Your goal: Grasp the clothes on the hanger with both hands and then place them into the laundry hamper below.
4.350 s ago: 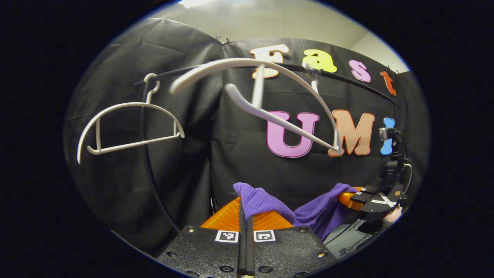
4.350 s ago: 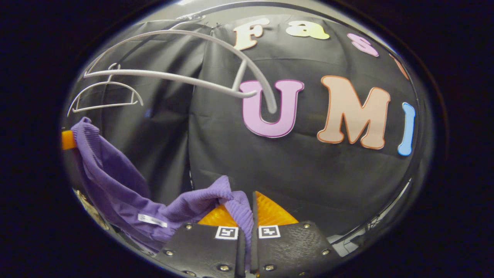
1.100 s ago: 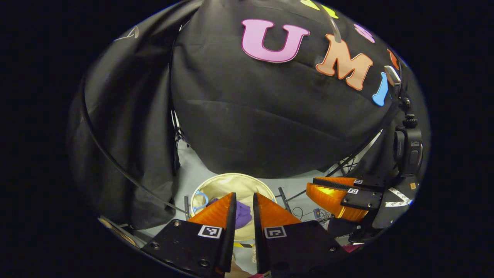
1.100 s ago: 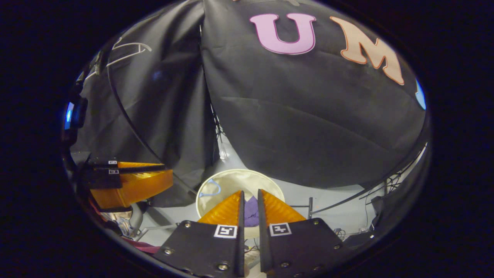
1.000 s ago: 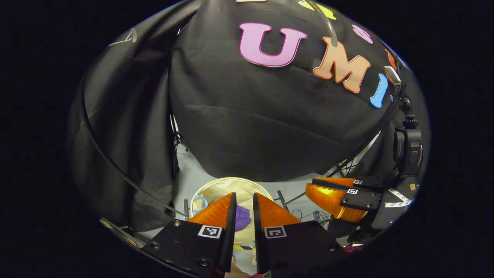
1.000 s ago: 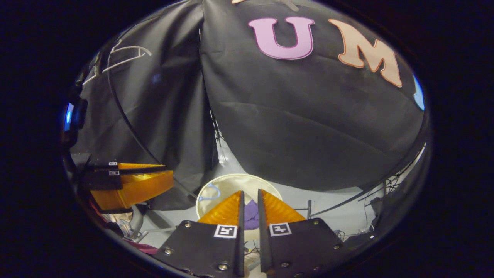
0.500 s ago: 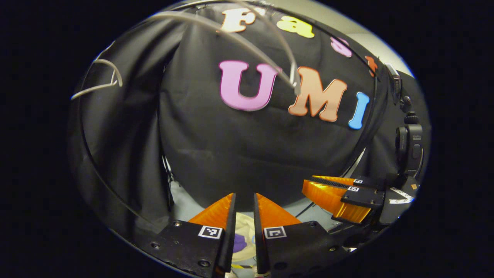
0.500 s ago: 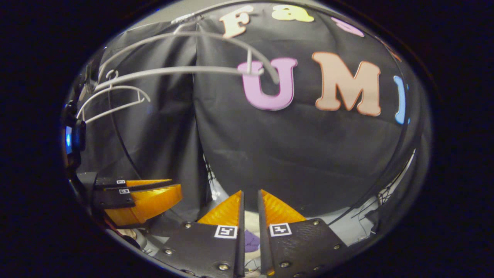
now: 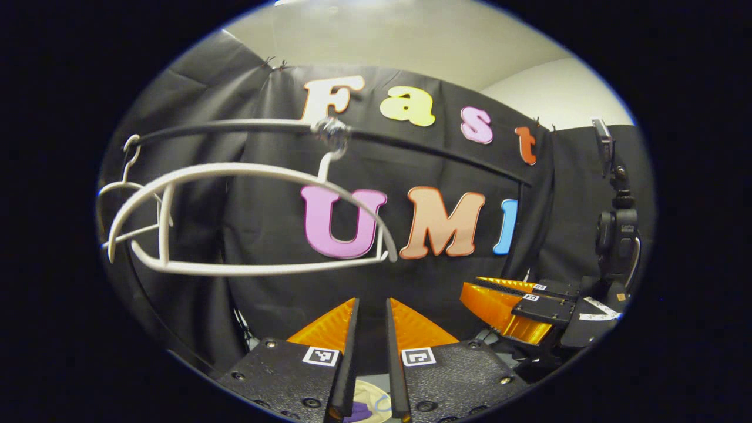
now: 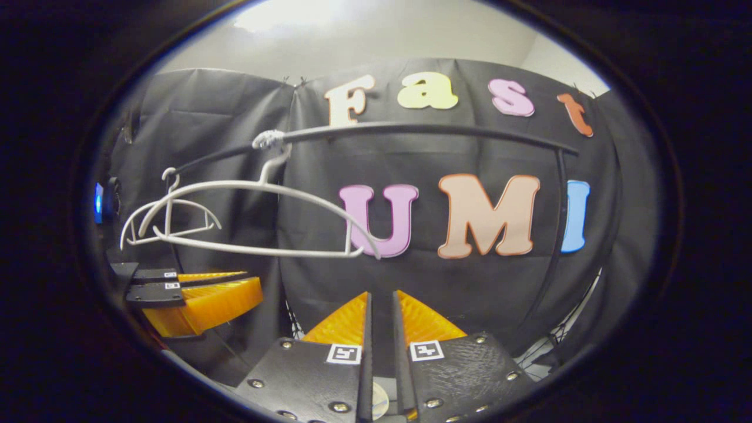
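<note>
Clothes (image 9: 357, 412) lay in the hamper (image 9: 376, 405) below; the left gripper (image 9: 371, 305) and right gripper (image 10: 380, 298) were released, empty, beneath 2 bare hangers (image 9: 235, 223).

The left gripper view looked forward along its own two fingers (image 9: 352, 320) toward the black cloth booth wall (image 9: 276, 282), level with a bare white plastic hanger (image 9: 247, 170) hooked on a dark horizontal rail (image 9: 411, 144), which hung close ahead and to the left. The right gripper view faced the same wall from a spot further right and slightly farther back, over its own fingers (image 10: 411, 320). Both views shared the rail (image 10: 423, 128), that hanger (image 10: 252, 187) and a second white hanger (image 9: 126, 191) beyond it. Each camera also caught the other gripper at its edge: the right gripper (image 9: 511, 299) low on the right, the left gripper (image 10: 200, 294) low on the left.
</note>
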A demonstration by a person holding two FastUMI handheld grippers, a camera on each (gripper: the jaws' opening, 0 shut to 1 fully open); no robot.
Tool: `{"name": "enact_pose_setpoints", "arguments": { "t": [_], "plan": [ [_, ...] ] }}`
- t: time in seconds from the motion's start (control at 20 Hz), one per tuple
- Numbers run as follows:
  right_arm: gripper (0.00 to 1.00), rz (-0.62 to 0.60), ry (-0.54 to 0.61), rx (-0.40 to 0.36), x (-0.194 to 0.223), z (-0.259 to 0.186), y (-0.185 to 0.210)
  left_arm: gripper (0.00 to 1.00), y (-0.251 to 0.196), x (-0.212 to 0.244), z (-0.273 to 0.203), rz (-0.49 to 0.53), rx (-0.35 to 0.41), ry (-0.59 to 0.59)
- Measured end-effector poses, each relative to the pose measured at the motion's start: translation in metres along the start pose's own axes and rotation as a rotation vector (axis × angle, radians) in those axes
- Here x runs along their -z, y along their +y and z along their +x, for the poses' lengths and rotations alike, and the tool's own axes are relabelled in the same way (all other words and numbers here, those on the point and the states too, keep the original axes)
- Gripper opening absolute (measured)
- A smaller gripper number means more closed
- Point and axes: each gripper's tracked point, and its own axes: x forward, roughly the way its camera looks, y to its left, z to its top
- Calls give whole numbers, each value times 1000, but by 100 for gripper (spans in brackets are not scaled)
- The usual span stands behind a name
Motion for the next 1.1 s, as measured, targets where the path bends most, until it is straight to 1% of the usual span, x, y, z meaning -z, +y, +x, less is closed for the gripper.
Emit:
{"name": "enact_pose_setpoints", "arguments": {
  "t": [0.15, 0.2, 0.25, 0.3, 0.5, 0.55, 0.6, 0.65, 0.7, 0.75, 1.05, 1.1],
  "plan": [
    [16, -14, -53, -5, -29, -22, -1, 17, -7, -30, -13, 26, -10, -74],
    [16, -17, -75, -15, -38, -22, 0, 33, -7, -39, -17, 44, -23, -104],
    [20, -18, -92, -15, -45, -27, 0, 41, -8, -46, -19, 60, -21, -124],
    [20, -19, -108, -18, -52, -31, 1, 49, -11, -52, -25, 73, -17, -135],
    [60, -17, -173, -27, -73, -39, 6, 82, -21, -63, -21, 89, -27, -179],
    [66, -20, -179, -21, -77, -41, 5, 90, -19, -64, -25, 90, -31, -181],
    [74, -20, -188, -20, -78, -43, 4, 99, -19, -65, -26, 92, -36, -186],
    [82, -16, -194, -18, -80, -46, 4, 96, -17, -66, -28, 97, -39, -189],
    [82, -9, -198, -15, -81, -47, 3, 92, -17, -68, -30, 98, -42, -195],
    [87, -3, -199, -11, -82, -49, 2, 92, -16, -69, -32, 99, -45, -197],
    [87, 3, -211, 10, -86, -56, -5, 92, -18, -77, -36, 101, -47, -215],
    [87, 3, -213, 13, -88, -57, -6, 95, -19, -78, -36, 107, -46, -216]
  ]
}}
